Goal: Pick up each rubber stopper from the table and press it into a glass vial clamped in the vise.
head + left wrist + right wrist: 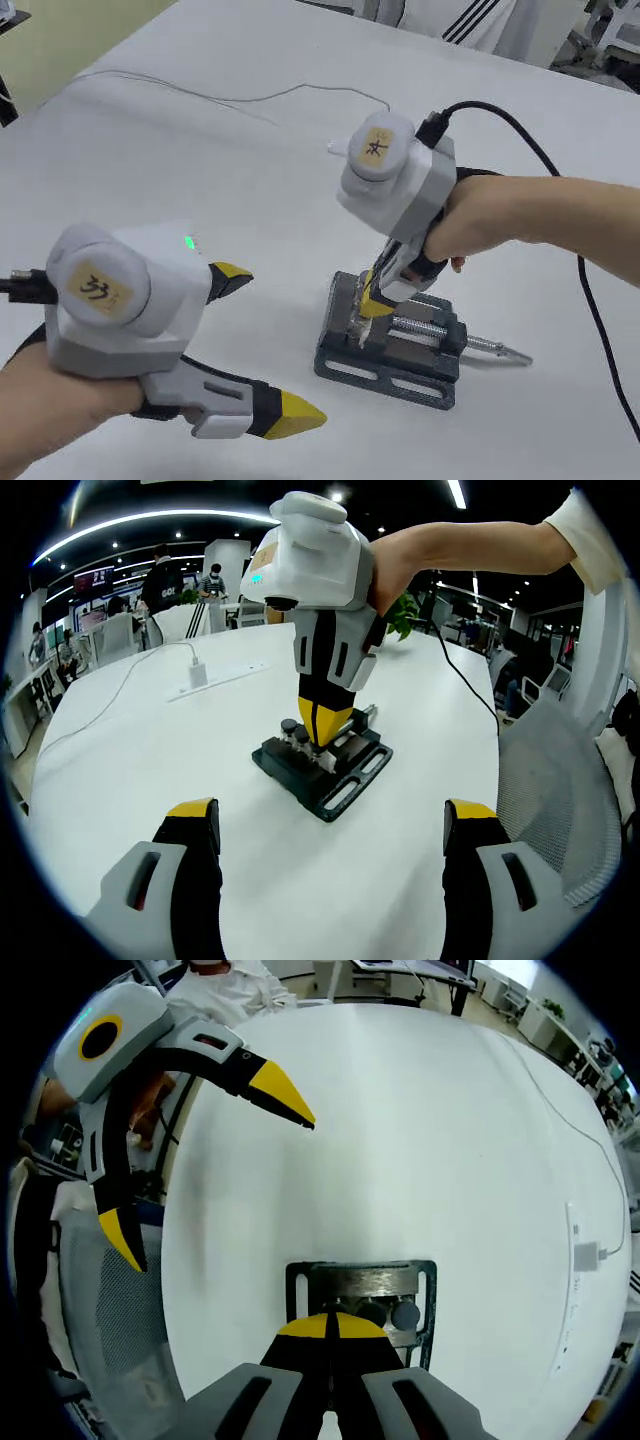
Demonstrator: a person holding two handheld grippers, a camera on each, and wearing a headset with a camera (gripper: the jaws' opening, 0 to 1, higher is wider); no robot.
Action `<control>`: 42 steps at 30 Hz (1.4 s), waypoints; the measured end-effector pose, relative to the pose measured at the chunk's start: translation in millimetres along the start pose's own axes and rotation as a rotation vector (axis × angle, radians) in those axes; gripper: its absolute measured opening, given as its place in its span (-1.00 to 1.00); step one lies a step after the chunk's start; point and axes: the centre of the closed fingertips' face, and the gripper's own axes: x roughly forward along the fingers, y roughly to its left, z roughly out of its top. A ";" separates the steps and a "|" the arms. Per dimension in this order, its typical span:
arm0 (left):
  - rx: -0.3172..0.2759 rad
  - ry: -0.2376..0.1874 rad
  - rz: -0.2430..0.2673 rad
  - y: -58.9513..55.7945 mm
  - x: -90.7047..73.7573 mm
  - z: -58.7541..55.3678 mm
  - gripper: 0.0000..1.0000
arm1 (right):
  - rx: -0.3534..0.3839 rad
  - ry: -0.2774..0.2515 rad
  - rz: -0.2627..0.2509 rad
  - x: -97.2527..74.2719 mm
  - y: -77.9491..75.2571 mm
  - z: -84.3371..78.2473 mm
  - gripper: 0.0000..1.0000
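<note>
A dark grey vise (392,372) stands on the white table and clamps a row of small glass vials. Two of them carry grey rubber stoppers (404,1315), also seen as dark caps (290,726) in the left gripper view. My right gripper (374,303) points straight down into the vise, its yellow tips shut together (328,1326) on top of the nearest vial; what lies under the tips is hidden. My left gripper (268,345) hovers open to the left of the vise, nothing between its fingers (330,815).
A white plug adapter (336,150) with a thin cable lies at the table's far side. The vise handle (500,351) sticks out to the right. A black cable (590,300) trails from the right gripper. A mesh chair (560,800) stands by the table edge.
</note>
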 end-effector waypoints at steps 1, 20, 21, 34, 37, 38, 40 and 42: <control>0.000 0.001 0.003 -0.3 -0.4 -0.4 0.84 | 0.003 0.001 -0.003 -0.2 -0.2 -0.3 -1.00; 0.005 -0.029 0.053 -6.9 -9.3 7.8 0.83 | 0.043 -0.091 -0.056 -2.9 0.8 -1.0 -1.00; 0.008 -0.028 0.054 -6.8 -9.8 8.0 0.83 | 0.042 -0.099 -0.059 -3.0 0.5 -1.3 -1.00; 0.009 -0.037 0.080 -5.4 -14.8 9.4 0.83 | 0.086 -0.257 -0.082 -4.1 -0.4 -1.6 -1.00; 0.008 -0.035 0.078 -7.2 -13.9 8.7 0.83 | 0.078 -0.285 -0.094 -4.4 0.7 -1.9 -1.00; 0.007 -0.035 0.078 -7.5 -13.6 8.5 0.83 | 0.074 -0.290 -0.099 -4.4 0.9 -1.8 -1.00; 0.005 -0.033 0.077 -8.0 -12.9 7.8 0.82 | 0.072 -0.300 -0.107 -4.6 0.7 -1.7 -1.00; 0.003 -0.031 0.075 -8.4 -12.6 7.3 0.82 | 0.078 -0.308 -0.113 -4.8 0.0 -1.3 -1.00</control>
